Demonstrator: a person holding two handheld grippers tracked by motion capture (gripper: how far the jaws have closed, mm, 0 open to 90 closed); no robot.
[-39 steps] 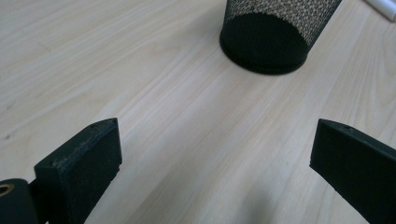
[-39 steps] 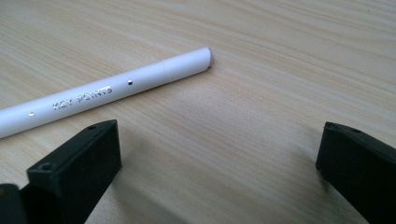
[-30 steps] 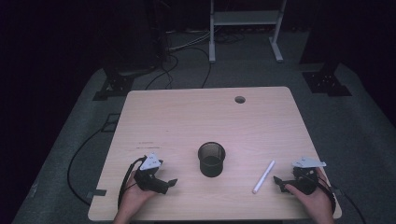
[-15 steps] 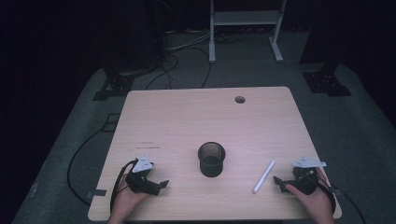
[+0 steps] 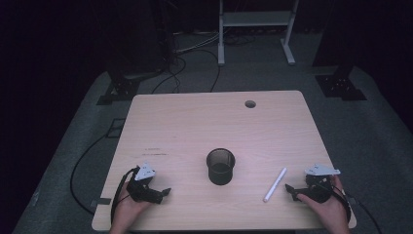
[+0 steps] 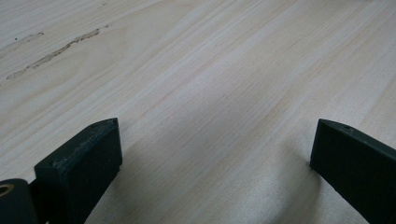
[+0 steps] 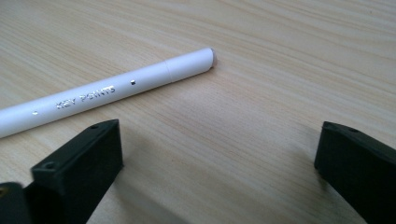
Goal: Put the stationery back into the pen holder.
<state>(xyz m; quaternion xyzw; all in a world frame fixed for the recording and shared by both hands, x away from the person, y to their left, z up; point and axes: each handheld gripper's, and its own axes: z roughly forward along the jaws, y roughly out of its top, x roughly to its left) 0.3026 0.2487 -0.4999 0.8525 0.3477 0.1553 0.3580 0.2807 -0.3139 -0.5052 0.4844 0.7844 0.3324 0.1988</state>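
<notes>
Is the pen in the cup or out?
Out. The white pen lies flat on the table, right of the mesh cup, untouched.

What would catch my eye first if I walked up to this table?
Probably the black mesh cup standing alone mid-table, and the white pen lying flat to its right. At the near edge, the left gripper and right gripper rest open in the person's hands.

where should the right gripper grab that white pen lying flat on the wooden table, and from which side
Probably mid-barrel on the white pen, near the printed lettering, jaws closing across its narrow width. It lies flat on the light wooden table, so come down from above. The right gripper sits just beside it with jaws open, nearer than the left gripper. The black mesh cup stands apart, leaving room.
</notes>
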